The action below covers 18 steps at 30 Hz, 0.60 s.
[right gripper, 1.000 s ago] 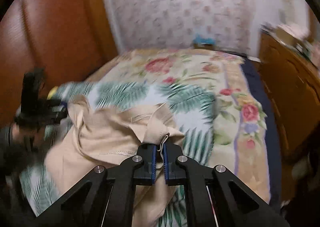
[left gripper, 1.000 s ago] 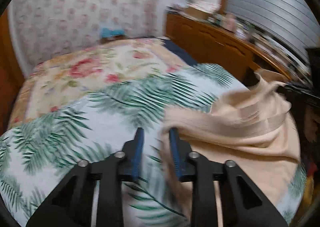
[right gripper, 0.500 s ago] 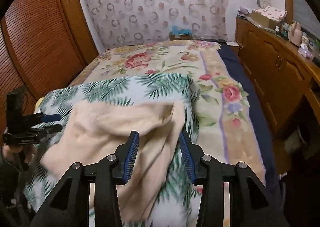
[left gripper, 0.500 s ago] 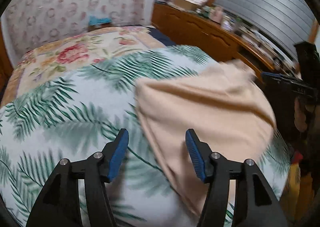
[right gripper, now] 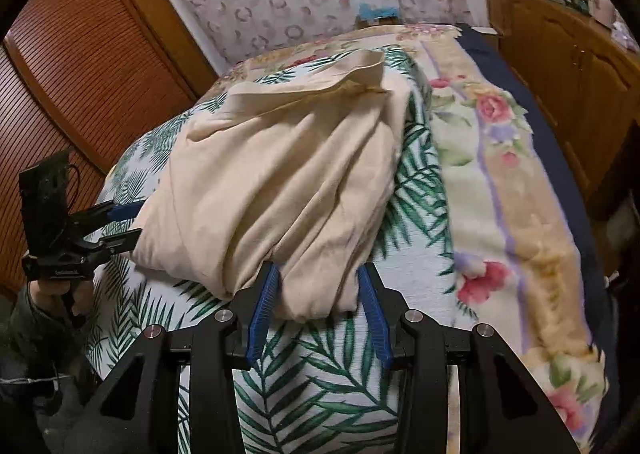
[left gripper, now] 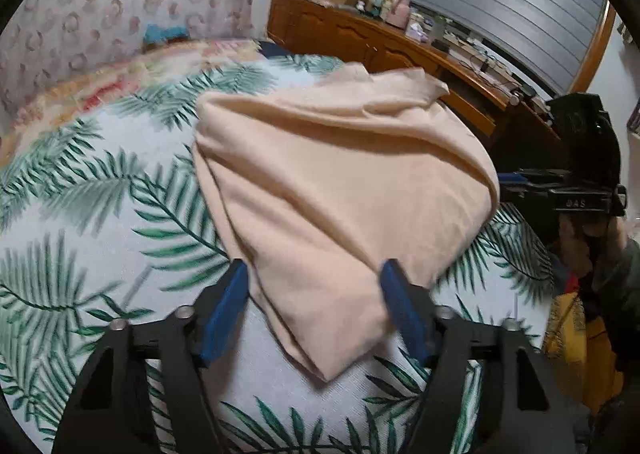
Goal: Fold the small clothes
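A peach garment (left gripper: 340, 190) lies folded over, loosely creased, on the palm-leaf sheet (left gripper: 100, 214) of the bed. The left gripper (left gripper: 314, 274) straddles its near-left corner, jaws apart, not pinching. The right gripper (right gripper: 316, 274) frames the near-right corner, jaws likewise apart.

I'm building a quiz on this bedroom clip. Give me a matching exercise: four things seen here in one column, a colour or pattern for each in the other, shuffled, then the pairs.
Things:
1. garment
2. top bed cover
3. slatted doors
4. pads of the right hand-held gripper

Colours:
A. blue
B. white with green palm leaves
C. reddish-brown wood
D. plain beige

Pairs: 1-D, 2-B, 3-C, 4-A
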{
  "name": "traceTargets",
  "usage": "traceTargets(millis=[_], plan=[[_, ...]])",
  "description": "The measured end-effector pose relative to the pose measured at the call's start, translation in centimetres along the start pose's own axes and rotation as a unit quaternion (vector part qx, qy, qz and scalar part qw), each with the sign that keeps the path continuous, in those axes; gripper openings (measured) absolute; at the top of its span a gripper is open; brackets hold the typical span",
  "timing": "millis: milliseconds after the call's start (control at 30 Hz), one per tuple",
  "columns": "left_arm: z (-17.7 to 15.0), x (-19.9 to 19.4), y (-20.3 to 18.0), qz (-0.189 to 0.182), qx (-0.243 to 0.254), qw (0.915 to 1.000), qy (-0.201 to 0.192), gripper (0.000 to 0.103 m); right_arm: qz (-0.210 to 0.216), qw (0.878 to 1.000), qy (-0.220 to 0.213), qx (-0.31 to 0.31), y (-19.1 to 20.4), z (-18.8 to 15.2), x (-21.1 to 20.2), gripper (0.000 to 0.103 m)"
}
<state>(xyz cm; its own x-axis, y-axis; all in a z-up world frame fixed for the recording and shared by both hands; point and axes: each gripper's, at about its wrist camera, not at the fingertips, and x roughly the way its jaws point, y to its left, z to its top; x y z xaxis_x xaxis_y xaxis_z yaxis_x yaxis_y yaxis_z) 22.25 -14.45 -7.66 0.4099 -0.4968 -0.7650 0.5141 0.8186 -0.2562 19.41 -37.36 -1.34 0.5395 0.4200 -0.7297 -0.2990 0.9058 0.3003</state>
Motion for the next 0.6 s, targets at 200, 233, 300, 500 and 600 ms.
traceTargets(millis=[200,233,300,500,600], plan=[[0.5,0.3,0.2,-0.017,-0.006,0.9998,0.003,0.011,0.027,0.999,-0.019,-0.016,-0.8,0.0,-1.1,0.008],[0.6,0.0,0.1,-0.013,-0.006,0.9999,-0.004,0.01,0.019,0.999,-0.026,-0.021,-0.7,-0.1,-1.3,0.007],[0.8,-1.2,0.3,0.005,-0.01,0.9996,-0.025,0.01,-0.013,0.998,-0.043,-0.035,-0.7,-0.1,-2.5,0.006],[0.9,-3.6,0.3,0.012,-0.003,0.9988,-0.048,0.01,-0.054,0.997,-0.052,-0.031,-1.7,-0.6,-5.2,0.004],[0.8,-3.2,-0.2,0.02,0.007,0.9992,-0.034,0.012,-0.057,0.997,-0.052,-0.031,-1.3,-0.8,-4.6,0.004]])
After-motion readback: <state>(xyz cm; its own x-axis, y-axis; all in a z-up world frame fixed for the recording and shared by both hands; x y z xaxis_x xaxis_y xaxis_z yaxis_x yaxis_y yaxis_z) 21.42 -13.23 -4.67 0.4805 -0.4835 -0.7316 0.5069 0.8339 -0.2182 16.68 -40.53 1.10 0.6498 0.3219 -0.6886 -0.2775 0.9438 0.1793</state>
